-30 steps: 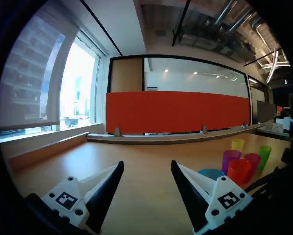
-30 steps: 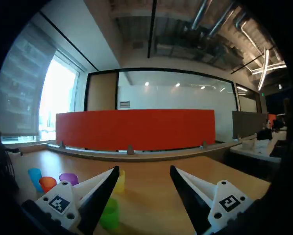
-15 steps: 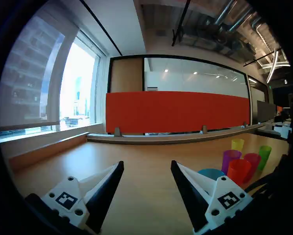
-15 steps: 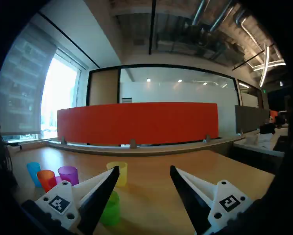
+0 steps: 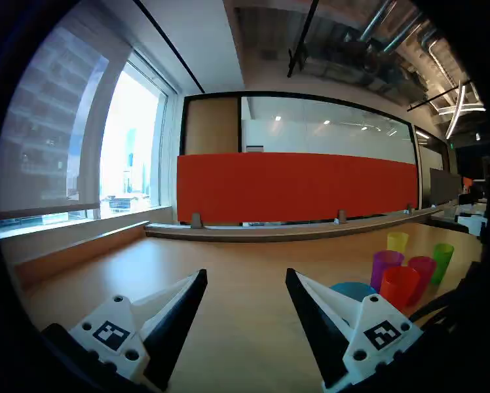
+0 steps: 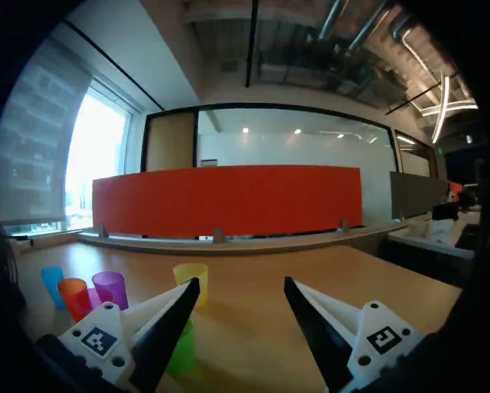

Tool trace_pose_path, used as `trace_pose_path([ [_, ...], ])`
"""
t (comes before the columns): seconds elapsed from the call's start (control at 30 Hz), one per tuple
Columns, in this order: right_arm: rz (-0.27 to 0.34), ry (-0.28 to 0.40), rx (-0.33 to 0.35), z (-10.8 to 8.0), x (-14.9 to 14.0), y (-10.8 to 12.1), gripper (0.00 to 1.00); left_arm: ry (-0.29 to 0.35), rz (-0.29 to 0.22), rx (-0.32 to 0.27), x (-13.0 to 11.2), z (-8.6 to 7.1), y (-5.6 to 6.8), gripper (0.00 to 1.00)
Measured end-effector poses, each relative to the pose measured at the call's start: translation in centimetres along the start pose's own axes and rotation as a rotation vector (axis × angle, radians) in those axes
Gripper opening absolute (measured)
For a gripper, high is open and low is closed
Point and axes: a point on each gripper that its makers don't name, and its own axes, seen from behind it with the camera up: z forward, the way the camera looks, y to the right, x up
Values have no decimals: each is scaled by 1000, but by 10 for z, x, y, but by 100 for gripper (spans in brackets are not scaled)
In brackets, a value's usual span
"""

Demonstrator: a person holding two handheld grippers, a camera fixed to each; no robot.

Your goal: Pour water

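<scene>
We see the left tool [image 5: 245, 272] in the left gripper view, spread wide over the light wooden surface [image 5: 245, 249] with nothing between its two fingers. The cups stand in a cluster to its right. A translucent blue plastic cup [image 5: 353, 290] is nearest, partly behind the tool's right finger. A translucent orange plastic cup [image 5: 399, 287] stands just beside it. A translucent purple plastic cup [image 5: 384, 264] and a translucent pink plastic cup [image 5: 423, 268] are behind those, with a translucent yellow plastic cup [image 5: 397, 241] and a translucent green plastic cup [image 5: 443, 257] farthest back.

In the right gripper view the right tool [image 6: 242, 280] is just as wide open and grips nothing. Here the cups lie to its left. The green cup is closest, half hidden by the left finger, and the yellow cup is just beyond that finger's tip. The purple, orange and blue cups stand farther left (of the pink one we catch just a sliver between orange and purple). A long red divider panel [image 5: 297, 187] runs along the far edge of the surface, and a bright window [image 5: 130, 154] is on the left.
</scene>
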Motion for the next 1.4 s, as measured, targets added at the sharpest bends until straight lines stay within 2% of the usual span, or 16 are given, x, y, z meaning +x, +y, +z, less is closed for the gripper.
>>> trace_pose_path([
  [0.2, -28, -14, 0, 1, -3, -4, 100, 0, 0, 0, 0, 0, 0, 88],
  [1.4, -26, -16, 2, -2, -3, -6, 100, 0, -1, 0, 0, 1, 0, 88],
])
